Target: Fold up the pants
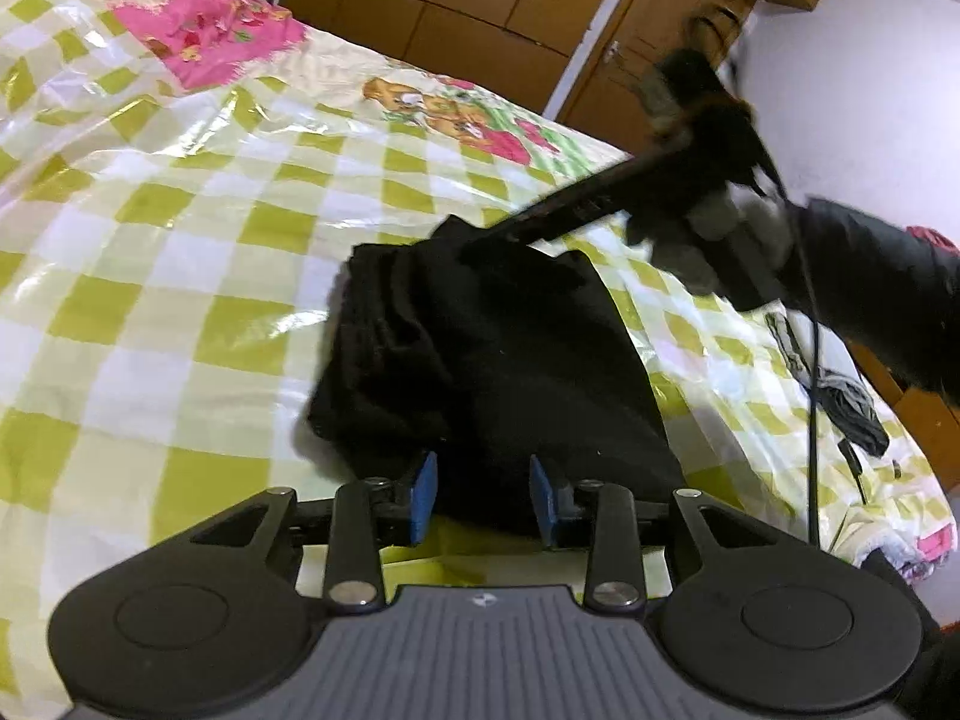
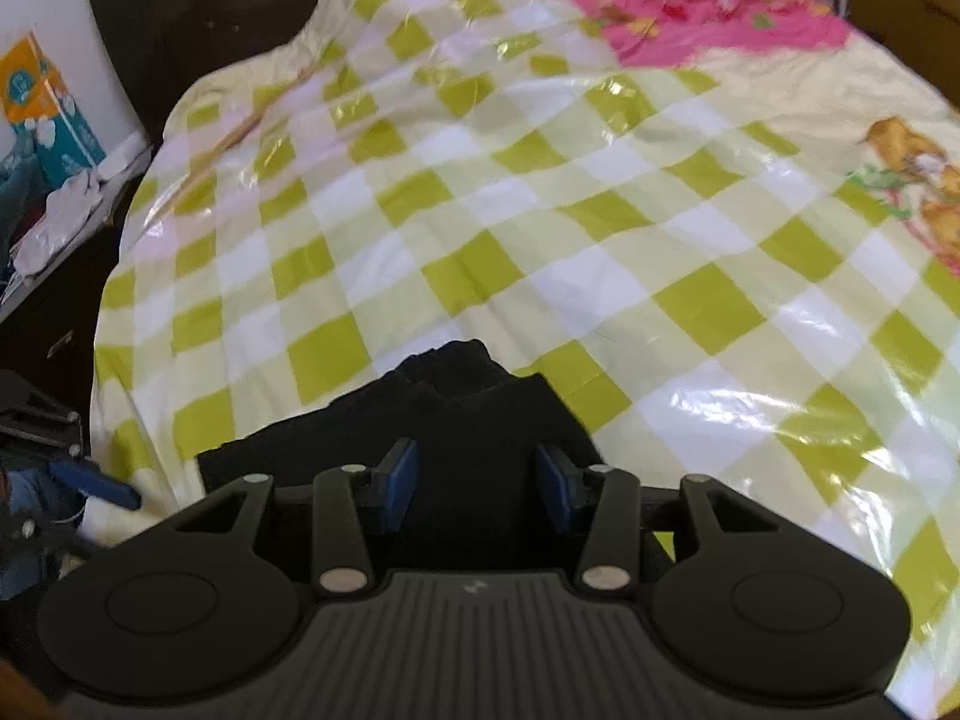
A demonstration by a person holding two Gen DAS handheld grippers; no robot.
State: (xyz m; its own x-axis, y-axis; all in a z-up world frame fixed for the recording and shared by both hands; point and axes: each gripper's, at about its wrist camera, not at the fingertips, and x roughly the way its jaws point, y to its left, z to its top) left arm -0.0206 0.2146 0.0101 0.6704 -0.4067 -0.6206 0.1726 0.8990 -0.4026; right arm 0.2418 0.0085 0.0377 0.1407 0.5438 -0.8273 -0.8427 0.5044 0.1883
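Observation:
Black pants (image 1: 492, 360) lie bunched in a folded heap on the checked bed cover. My left gripper (image 1: 483, 495) is open, its blue pads (image 1: 423, 495) on either side of the heap's near edge. My right gripper (image 2: 477, 483) is open too, with the pants (image 2: 456, 414) between and beyond its blue pads (image 2: 399, 480). In the left wrist view the right gripper (image 1: 540, 222) reaches in from the right, blurred, touching the far top of the heap. The left gripper's blue pad (image 2: 96, 483) shows at the right wrist view's left edge.
The bed cover (image 1: 180, 240) is green-and-white check with pink patches (image 1: 204, 36). Brown wardrobes (image 1: 480, 0) and a door stand behind. Dark clothes and a cable (image 1: 840, 396) lie at the bed's right. A tissue box (image 2: 42, 102) sits left of the bed.

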